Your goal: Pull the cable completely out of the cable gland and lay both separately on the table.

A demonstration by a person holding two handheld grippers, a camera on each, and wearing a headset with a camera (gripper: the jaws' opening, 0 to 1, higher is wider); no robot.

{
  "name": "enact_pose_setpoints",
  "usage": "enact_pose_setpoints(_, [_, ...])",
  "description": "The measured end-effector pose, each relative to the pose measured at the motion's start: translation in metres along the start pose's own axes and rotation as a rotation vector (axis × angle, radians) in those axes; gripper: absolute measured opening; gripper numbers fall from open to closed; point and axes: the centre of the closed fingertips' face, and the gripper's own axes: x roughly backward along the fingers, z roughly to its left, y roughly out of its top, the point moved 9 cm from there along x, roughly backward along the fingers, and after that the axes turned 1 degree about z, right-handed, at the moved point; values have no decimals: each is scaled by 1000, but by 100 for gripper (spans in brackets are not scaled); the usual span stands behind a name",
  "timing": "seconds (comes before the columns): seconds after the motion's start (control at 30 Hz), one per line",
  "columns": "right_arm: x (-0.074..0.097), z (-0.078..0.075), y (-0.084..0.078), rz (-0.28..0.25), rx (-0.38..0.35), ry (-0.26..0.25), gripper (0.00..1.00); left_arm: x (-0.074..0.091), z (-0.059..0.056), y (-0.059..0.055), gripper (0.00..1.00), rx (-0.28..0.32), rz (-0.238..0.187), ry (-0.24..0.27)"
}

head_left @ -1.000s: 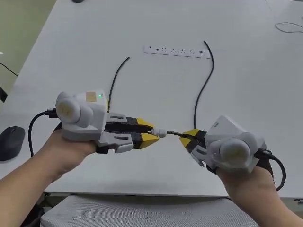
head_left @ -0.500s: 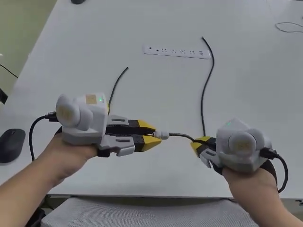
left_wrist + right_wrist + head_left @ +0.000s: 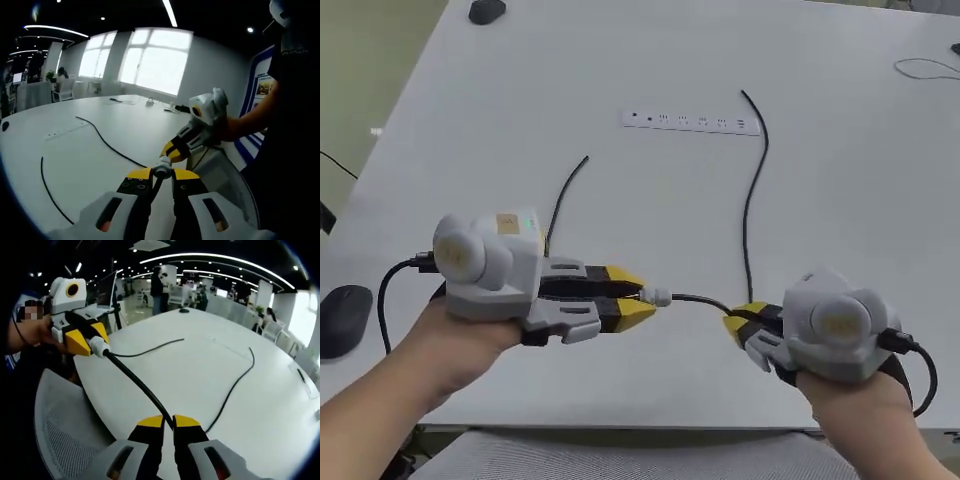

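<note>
Above the table's [image 3: 620, 60] near edge, the gland [image 3: 656, 297] is pinched by the left gripper [image 3: 638, 298]. At its 3 o'clock the cable [image 3: 695, 298] is clamped by the right gripper [image 3: 732, 322] for opposed pulling.

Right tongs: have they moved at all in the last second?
Yes. The right tongs have pulled back and rightward, farther from the power strip, baring more cable beside the cable gland.

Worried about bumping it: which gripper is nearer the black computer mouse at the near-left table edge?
Left. The left gripper is right of the black computer mouse; the right gripper is much farther right.
</note>
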Motion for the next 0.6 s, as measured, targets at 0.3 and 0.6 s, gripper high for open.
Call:
enact_pose_setpoints(0.3, [12, 6, 5, -19, 74, -3, 11, -3, -2, 0, 15, 1, 5, 3])
enact_pose_setpoints(0.6, [24, 32, 32, -67, 280, 26, 16, -5, -8, 1, 15, -4, 12, -1])
